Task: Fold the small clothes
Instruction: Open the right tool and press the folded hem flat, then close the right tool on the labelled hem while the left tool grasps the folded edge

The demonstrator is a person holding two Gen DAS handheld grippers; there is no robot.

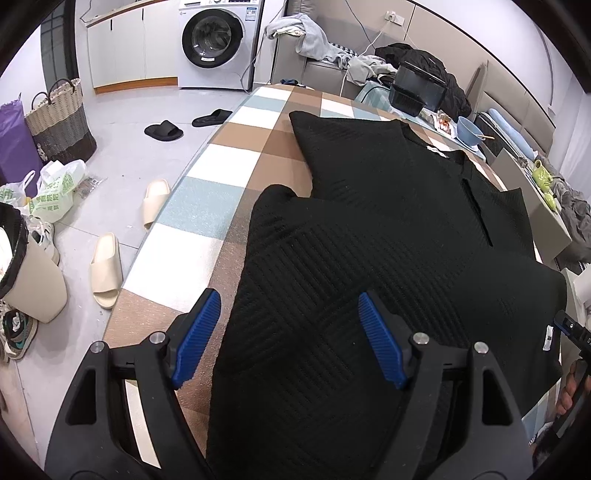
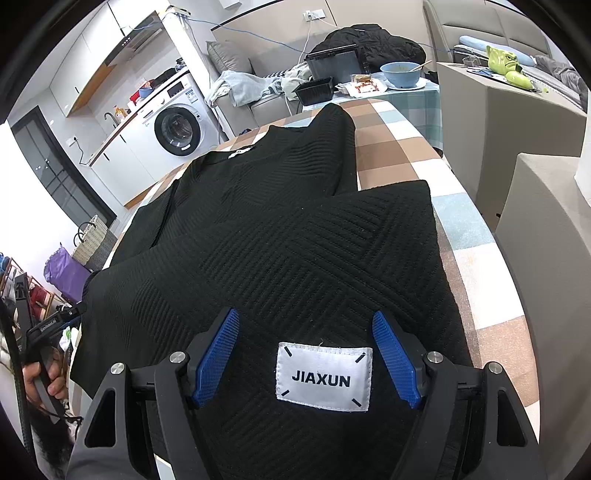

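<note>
A black ribbed knit top [image 1: 369, 229] lies flat on the checkered table [image 1: 207, 199], collar toward the far end, both sleeves folded in over the body. My left gripper [image 1: 288, 336] is open, hovering over the near left hem. In the right wrist view the same top [image 2: 280, 236] fills the middle. My right gripper [image 2: 306, 354] is open over the near right hem, its blue pads [image 2: 218, 354] either side of a white "JIAXUN" label [image 2: 324, 376]. Neither gripper holds cloth.
The table's far end holds a blue bowl [image 2: 400, 74], black trays [image 2: 314, 90] and a food plate. A sofa with piled clothes [image 1: 314, 33] and a washing machine [image 1: 218, 40] stand behind. Slippers [image 1: 107, 269], bags and a basket [image 1: 61, 118] lie on the floor left.
</note>
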